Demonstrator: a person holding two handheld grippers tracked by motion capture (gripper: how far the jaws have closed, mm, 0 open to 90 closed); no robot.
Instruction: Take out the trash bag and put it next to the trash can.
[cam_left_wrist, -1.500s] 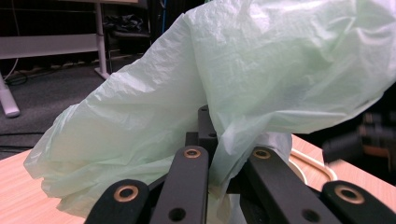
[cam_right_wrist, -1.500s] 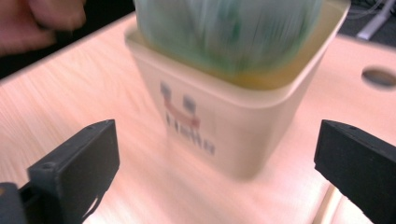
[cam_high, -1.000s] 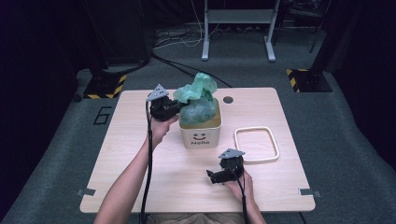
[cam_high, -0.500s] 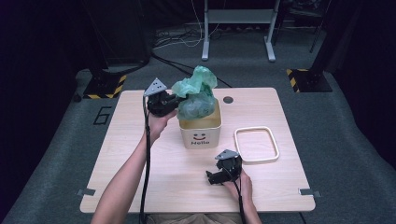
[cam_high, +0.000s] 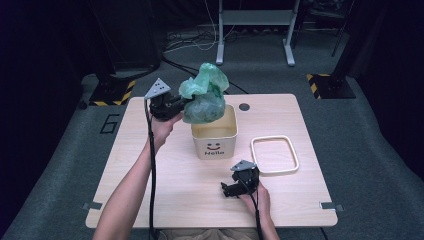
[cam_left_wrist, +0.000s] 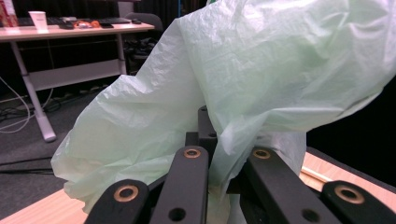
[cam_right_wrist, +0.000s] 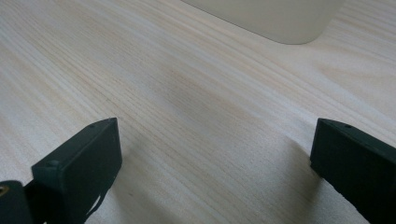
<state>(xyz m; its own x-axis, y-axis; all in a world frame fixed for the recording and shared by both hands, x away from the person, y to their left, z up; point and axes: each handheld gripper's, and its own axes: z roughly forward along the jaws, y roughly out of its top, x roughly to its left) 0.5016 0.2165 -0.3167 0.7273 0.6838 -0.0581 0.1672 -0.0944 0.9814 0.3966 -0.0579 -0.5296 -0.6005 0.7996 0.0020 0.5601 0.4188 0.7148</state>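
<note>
A crumpled pale green plastic bag (cam_high: 202, 97) hangs above the cream bin (cam_high: 215, 136) marked with a smiley and "Hello", lifted mostly out of it. My left gripper (cam_high: 176, 106) is shut on the bag's left side, level with the bin's rim. In the left gripper view the bag (cam_left_wrist: 243, 88) bulges over the closed jaws, pinched between them. My right gripper (cam_high: 227, 190) rests low over the table's front, open. Its two black fingertips (cam_right_wrist: 79, 163) stand wide apart over bare wood with nothing between them; the bin's lower corner (cam_right_wrist: 271, 18) shows beyond.
A cream rectangular ring frame (cam_high: 274, 155) lies flat right of the bin. A dark round hole (cam_high: 244, 106) sits in the tabletop (cam_high: 150, 200) behind the bin. A white desk frame (cam_high: 252, 20) and cables stand on the floor beyond the table.
My left gripper has risen with the green bag, drawing it up out of the bin. The right gripper has stayed where it was.
</note>
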